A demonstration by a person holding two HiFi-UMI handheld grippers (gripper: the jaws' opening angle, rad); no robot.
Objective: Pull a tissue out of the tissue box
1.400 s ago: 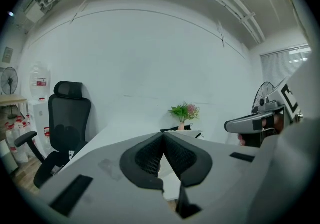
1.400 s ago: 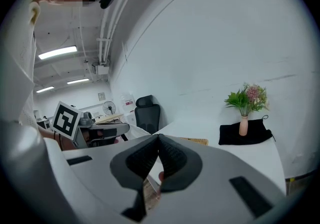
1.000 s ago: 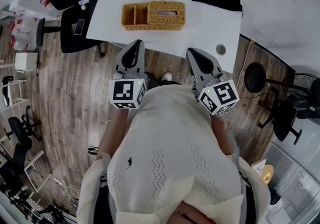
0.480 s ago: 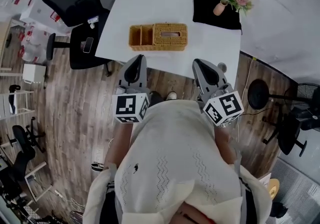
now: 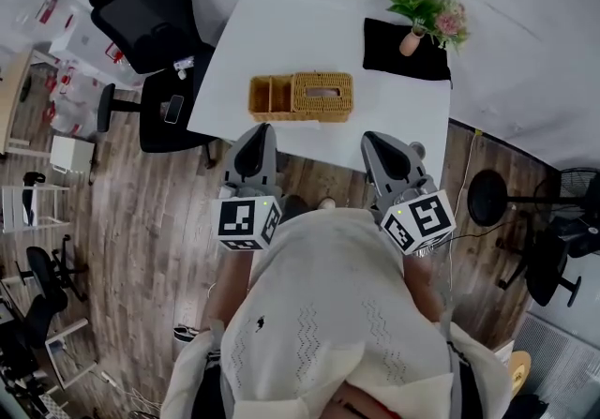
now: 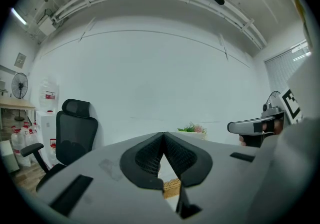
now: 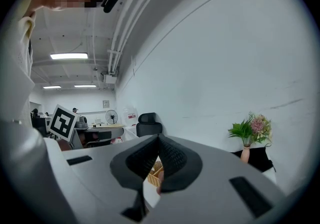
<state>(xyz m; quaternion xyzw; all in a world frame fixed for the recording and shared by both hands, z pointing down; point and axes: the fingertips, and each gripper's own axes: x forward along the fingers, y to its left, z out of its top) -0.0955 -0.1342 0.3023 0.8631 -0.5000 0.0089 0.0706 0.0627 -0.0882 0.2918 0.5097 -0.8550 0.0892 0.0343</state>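
Left hand-held gripper point(image 5: 253, 138) & right hand-held gripper point(image 5: 385, 151) pointed roughly level toward 12 o'clock, jaws closed, empty. Rectangular woven wicker tissue box point(image 5: 322, 96) sat at 12 on the smooth white bench point(image 5: 281, 33), well apart.

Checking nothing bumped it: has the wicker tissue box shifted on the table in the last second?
No. The wicker tissue box keeps its spot on the white table, left of the black cloth; only the view shifted.
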